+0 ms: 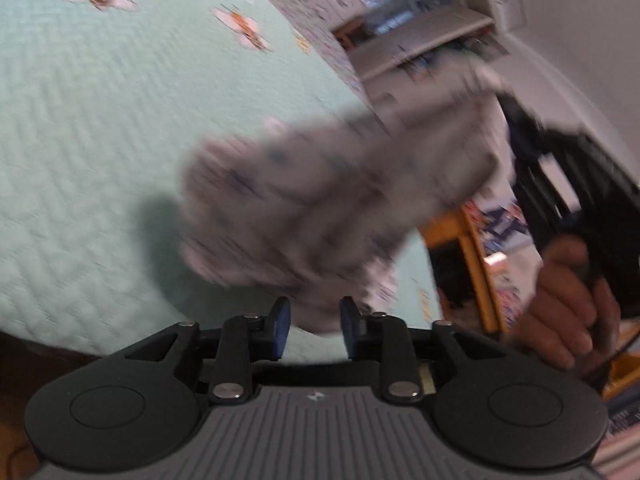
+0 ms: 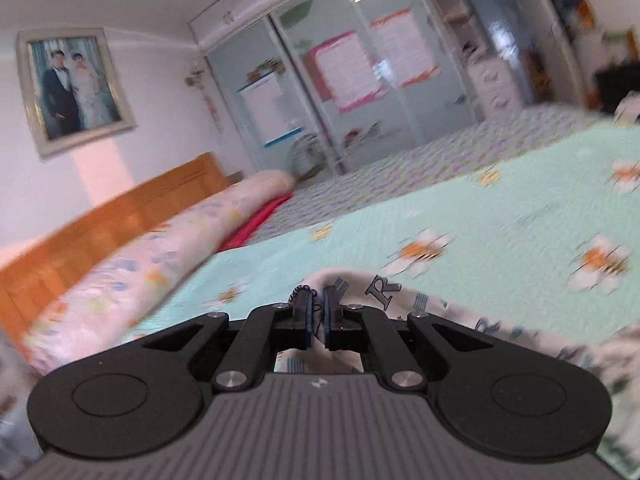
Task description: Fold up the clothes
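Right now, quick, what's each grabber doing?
Left gripper: open, holding nothing.
Right gripper: shut on the printed garment.

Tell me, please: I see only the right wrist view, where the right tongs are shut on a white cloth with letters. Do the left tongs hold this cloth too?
Observer: No. In the left wrist view the left tongs stand open, with nothing clamped between them.
Operator: Where is the rest of the cloth?
Observer: The garment hangs in the air from the right tongs, above the green bedspread. It looks blurred.
Operator: Is it near the left tongs?
Observer: Its lower edge shows just beyond their tips. I cannot tell whether it touches them.
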A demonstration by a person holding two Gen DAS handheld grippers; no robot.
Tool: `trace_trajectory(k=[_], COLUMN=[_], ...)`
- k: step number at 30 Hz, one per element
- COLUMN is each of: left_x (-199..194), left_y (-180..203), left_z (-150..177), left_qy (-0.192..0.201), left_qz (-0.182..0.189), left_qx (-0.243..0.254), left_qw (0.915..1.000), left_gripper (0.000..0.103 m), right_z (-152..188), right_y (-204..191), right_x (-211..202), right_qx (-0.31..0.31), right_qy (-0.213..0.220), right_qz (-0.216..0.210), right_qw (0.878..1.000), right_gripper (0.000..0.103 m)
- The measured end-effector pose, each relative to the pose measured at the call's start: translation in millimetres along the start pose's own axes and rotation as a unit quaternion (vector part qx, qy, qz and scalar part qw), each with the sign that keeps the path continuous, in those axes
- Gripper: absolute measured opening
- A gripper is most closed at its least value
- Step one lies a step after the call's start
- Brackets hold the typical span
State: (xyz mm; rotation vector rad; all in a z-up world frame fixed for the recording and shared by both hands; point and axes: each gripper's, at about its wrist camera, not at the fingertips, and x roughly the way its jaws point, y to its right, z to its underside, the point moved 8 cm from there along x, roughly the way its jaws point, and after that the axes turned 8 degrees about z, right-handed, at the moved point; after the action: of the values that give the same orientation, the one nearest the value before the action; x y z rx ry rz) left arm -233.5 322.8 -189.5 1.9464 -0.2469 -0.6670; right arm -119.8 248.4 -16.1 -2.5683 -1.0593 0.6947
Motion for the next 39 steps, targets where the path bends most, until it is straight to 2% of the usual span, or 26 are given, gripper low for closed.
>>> trace_trajectory(k=[4, 8, 11, 14, 16, 18, 19, 21, 24, 27, 29, 31, 33, 35, 36, 37, 39], left_x=[2.0, 3.9, 5.3, -0.6, -10.2, -22.6, -29.4, -38.7, -35.0, -23.7, -13.8, -5.6, -0.1, 0.8, 1.2, 1.3, 1.7], left_y=[-10.2, -20.5, -28.3, -39.0, -41.8, -42.1, -41.9, -37.5, -38.6, -40.5, -43.3, -43.6, -42.9, -39.8, -38.4, -37.5, -40.6], left_z=[2.5, 4.9, 6.6, -5.0, -22.0, -41.4, -48.7, -57.0, -55.4, -44.1, -36.3, -37.3, -40.4, -41.1, -40.9, -39.4, -37.5], left_qy=[0.014, 0.027, 0.038, 0.065, 0.096, 0.131, 0.143, 0.156, 0.148, 0.122, 0.109, 0.106, 0.104, 0.106, 0.106, 0.104, 0.101], left_qz=[0.007, 0.014, 0.019, -0.014, -0.045, -0.078, -0.082, -0.075, -0.070, -0.068, -0.062, -0.062, -0.066, -0.076, -0.080, -0.086, -0.101], left_qx=[-0.044, -0.089, -0.122, -0.108, -0.072, -0.035, -0.026, -0.013, 0.000, -0.005, -0.019, -0.029, -0.035, -0.029, -0.023, -0.017, -0.012], left_qw=[0.9989, 0.9956, 0.9917, 0.9919, 0.9917, 0.9878, 0.9859, 0.9849, 0.9866, 0.9903, 0.9919, 0.9921, 0.9918, 0.9911, 0.9909, 0.9908, 0.9897], left_gripper=[0.043, 0.061, 0.061, 0.059, 0.052, 0.037, 0.033, 0.017, 0.017, 0.017, 0.018, 0.030, 0.054, 0.057, 0.058, 0.058, 0.058], right_z=[4.9, 13.4, 21.9, 21.9, 17.5, 7.7, 5.7, 5.9, 25.6, 50.3, 60.9, 67.2, 67.9, 60.8, 56.5, 55.9, 56.2], right_y=[-17.3, -19.9, -20.9, -24.7, -24.5, -18.3, -11.0, 6.6, 47.2, 78.3, 87.8, 92.8, 87.7, 73.1, 64.1, 51.4, 24.2], right_x=[2.1, -2.7, -5.7, -11.5, -17.7, -27.0, -28.8, -28.5, -17.9, -14.3, -17.7, -21.5, -27.7, -38.4, -44.4, -49.5, -59.6], right_qx=[-0.004, 0.000, 0.008, 0.013, 0.020, 0.034, 0.040, 0.049, 0.070, 0.109, 0.109, 0.102, 0.080, 0.038, 0.013, -0.018, -0.082], right_qy=[-0.002, -0.013, -0.023, -0.019, -0.008, 0.013, 0.019, 0.021, -0.010, -0.045, -0.050, -0.054, -0.045, -0.016, 0.001, 0.019, 0.054], right_qz=[-0.010, -0.013, -0.018, -0.020, -0.019, -0.014, -0.004, 0.026, 0.116, 0.142, 0.157, 0.168, 0.172, 0.165, 0.159, 0.151, 0.134], right_qw=[1.000, 1.000, 1.000, 1.000, 1.000, 0.999, 0.999, 0.998, 0.991, 0.983, 0.980, 0.979, 0.981, 0.985, 0.987, 0.988, 0.986], right_gripper=[0.004, 0.004, 0.004, 0.004, 0.004, 0.004, 0.004, 0.004, 0.004, 0.004, 0.004, 0.008, 0.009, 0.014, 0.024, 0.027, 0.031])
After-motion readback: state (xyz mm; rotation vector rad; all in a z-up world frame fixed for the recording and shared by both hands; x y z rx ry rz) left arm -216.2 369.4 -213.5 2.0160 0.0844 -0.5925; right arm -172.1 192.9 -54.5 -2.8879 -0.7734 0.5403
